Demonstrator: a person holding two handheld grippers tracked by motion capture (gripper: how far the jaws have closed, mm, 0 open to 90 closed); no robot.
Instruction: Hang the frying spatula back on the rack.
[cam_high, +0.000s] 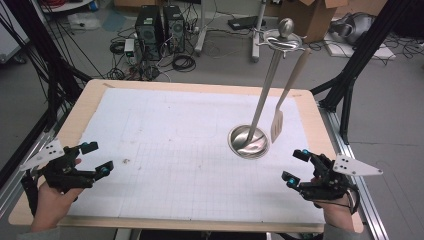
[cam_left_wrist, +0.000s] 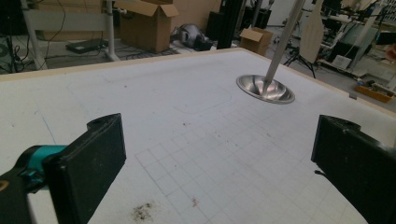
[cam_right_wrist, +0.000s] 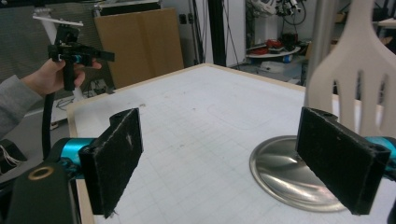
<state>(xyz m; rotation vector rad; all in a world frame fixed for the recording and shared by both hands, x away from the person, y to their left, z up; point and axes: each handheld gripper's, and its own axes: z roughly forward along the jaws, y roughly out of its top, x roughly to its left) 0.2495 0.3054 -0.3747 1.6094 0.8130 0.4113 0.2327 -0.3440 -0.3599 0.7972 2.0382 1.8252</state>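
A metal utensil stand (cam_high: 270, 75) rises from a round steel base (cam_high: 248, 141) right of the table's middle. A pale slotted spatula (cam_high: 278, 121) hangs from the stand's top hooks, its blade just above the base's right rim. My left gripper (cam_high: 98, 159) is open near the front left corner, nothing between its jaws. My right gripper (cam_high: 296, 166) is open at the front right, a short way in front of the base. The right gripper view has the spatula (cam_right_wrist: 362, 74) just beyond the right jaw and the base (cam_right_wrist: 285, 170) between the jaws. The left gripper view has the base (cam_left_wrist: 265, 88) far ahead.
The table carries a white gridded mat (cam_high: 190, 150) with a light wooden border (cam_high: 75, 120). Computer towers (cam_high: 160, 30), cables and cardboard boxes (cam_high: 315, 15) lie on the floor beyond the far edge. Black frame posts (cam_high: 360, 55) stand at both sides.
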